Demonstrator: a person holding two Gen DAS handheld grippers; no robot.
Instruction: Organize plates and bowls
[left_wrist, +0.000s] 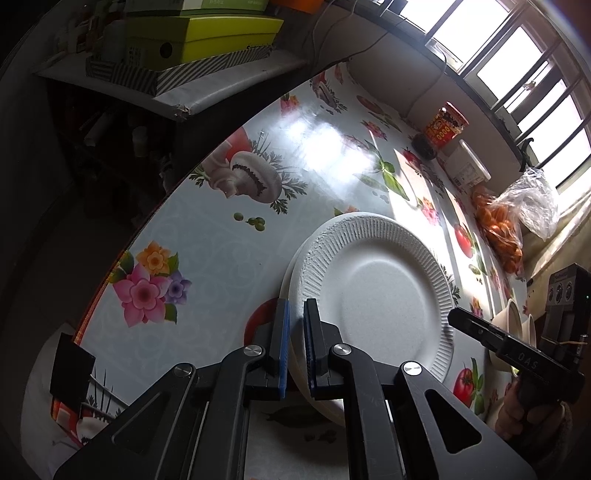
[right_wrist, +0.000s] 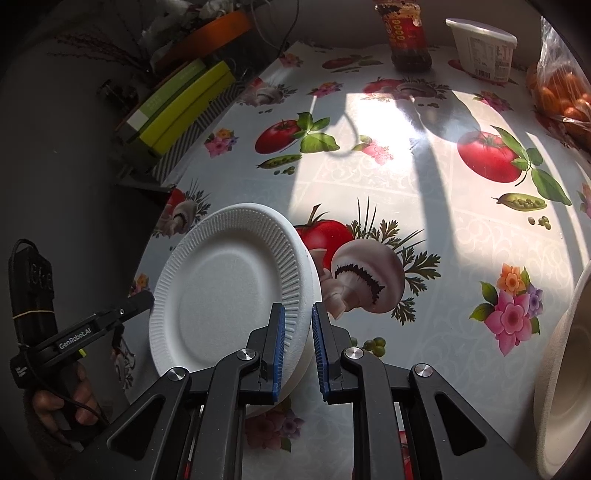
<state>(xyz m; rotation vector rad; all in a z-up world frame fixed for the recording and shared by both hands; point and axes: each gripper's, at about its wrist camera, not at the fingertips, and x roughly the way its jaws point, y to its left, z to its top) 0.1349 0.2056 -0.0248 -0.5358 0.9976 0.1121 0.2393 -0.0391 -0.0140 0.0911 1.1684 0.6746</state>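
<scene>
A white foam plate (left_wrist: 373, 291) with a ribbed rim lies on top of another white plate on the patterned tablecloth; it also shows in the right wrist view (right_wrist: 229, 291). My left gripper (left_wrist: 295, 314) has its blue-padded jaws around the plates' left rim with a narrow gap. My right gripper (right_wrist: 298, 317) has its jaws around the plates' right rim, slightly apart. The right gripper's finger also shows in the left wrist view (left_wrist: 480, 332). A cream bowl (right_wrist: 569, 384) stands at the far right, also seen in the left wrist view (left_wrist: 513, 321).
A red-labelled jar (right_wrist: 406, 33), a white tub (right_wrist: 484, 48) and a bag of oranges (right_wrist: 565, 92) stand along the table's far side by the window. Green boxes (left_wrist: 207, 33) are stacked on a shelf beyond the table's left edge.
</scene>
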